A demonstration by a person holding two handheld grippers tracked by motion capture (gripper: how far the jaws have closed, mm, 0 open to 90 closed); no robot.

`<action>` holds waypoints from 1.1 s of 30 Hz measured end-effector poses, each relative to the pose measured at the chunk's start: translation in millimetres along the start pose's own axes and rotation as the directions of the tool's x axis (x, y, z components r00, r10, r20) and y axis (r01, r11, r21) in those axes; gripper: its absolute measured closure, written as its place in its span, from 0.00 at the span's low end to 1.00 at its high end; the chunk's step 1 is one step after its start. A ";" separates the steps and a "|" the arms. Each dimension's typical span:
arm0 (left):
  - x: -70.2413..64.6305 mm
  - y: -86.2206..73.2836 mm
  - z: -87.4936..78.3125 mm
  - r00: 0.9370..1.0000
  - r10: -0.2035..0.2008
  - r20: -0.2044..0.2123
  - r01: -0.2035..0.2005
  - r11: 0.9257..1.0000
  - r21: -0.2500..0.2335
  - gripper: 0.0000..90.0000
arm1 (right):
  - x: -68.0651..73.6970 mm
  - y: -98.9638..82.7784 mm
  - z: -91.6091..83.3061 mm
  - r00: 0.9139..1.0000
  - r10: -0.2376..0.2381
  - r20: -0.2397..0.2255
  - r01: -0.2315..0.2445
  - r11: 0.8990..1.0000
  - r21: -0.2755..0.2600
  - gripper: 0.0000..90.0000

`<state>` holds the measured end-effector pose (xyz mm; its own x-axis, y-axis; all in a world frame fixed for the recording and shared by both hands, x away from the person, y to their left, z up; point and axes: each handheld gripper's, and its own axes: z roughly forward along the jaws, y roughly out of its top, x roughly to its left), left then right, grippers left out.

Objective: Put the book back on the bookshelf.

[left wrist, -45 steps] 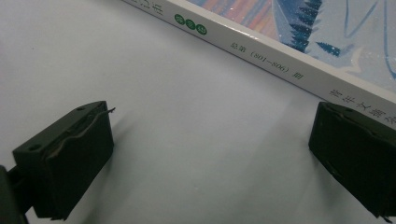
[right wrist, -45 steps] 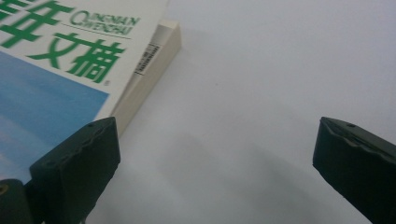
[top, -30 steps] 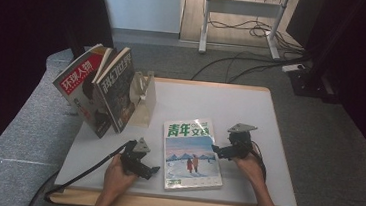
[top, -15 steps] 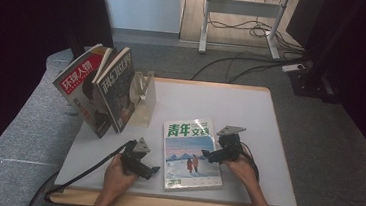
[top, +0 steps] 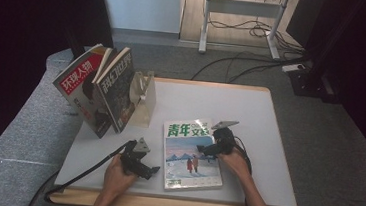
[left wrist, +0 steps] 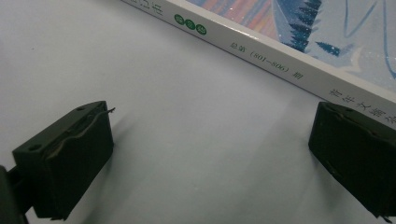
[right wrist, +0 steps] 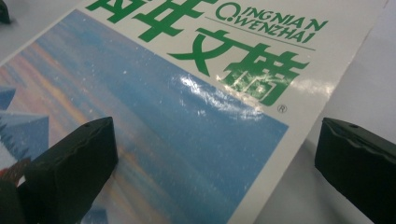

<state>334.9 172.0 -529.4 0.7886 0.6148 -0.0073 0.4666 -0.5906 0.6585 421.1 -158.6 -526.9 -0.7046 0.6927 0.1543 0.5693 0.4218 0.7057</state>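
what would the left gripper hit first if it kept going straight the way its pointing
Most likely the white spine edge of the magazine lying flat on the table. The left gripper has its jaws open, low over bare tabletop, aimed at that edge, though the remaining gap is hard to judge.

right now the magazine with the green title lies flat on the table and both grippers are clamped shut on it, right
Not quite. The magazine does lie flat on the table, but neither gripper is shut on it. The left gripper has its jaws wide apart beside the spine in the left gripper view, and the right gripper is open over the cover in the right gripper view.
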 end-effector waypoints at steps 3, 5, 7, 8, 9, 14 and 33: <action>0.0 0.0 0.0 1.000 0.000 0.000 0.000 1.000 0.000 0.00 | -3.2 1.0 3.1 1.000 0.021 -0.019 -0.021 1.000 -0.003 0.00; 0.1 0.0 0.0 1.000 0.000 0.000 0.000 1.000 0.000 0.00 | -5.0 2.8 5.4 1.000 0.027 -0.016 -0.027 1.000 -0.010 0.00; 0.0 0.0 0.0 1.000 0.000 0.000 0.000 1.000 0.000 0.00 | -4.7 3.6 5.7 1.000 0.026 -0.013 -0.026 1.000 -0.005 0.00; 0.0 0.0 0.0 1.000 0.000 0.000 0.000 1.000 0.000 0.00 | -4.6 3.7 5.7 1.000 0.027 -0.014 -0.027 1.000 -0.004 0.00; 0.0 0.0 0.0 1.000 0.000 0.000 0.000 1.000 0.000 0.00 | -4.6 3.7 5.7 1.000 0.027 -0.014 -0.027 1.000 -0.004 0.00; 0.0 0.0 0.0 1.000 0.000 0.000 0.000 1.000 0.000 0.00 | -3.7 5.4 5.1 1.000 0.018 -0.018 -0.018 1.000 0.012 0.00; 0.0 0.0 0.0 1.000 0.001 0.000 -0.001 1.000 0.000 0.00 | 15.1 17.4 -11.4 0.997 -0.076 -0.014 0.076 0.997 0.009 0.15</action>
<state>334.9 172.0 -529.4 0.7889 0.6145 -0.0068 0.4661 -0.5911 0.6583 415.5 -147.5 -504.3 -0.7518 0.6501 0.1100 0.5175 0.4784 0.7095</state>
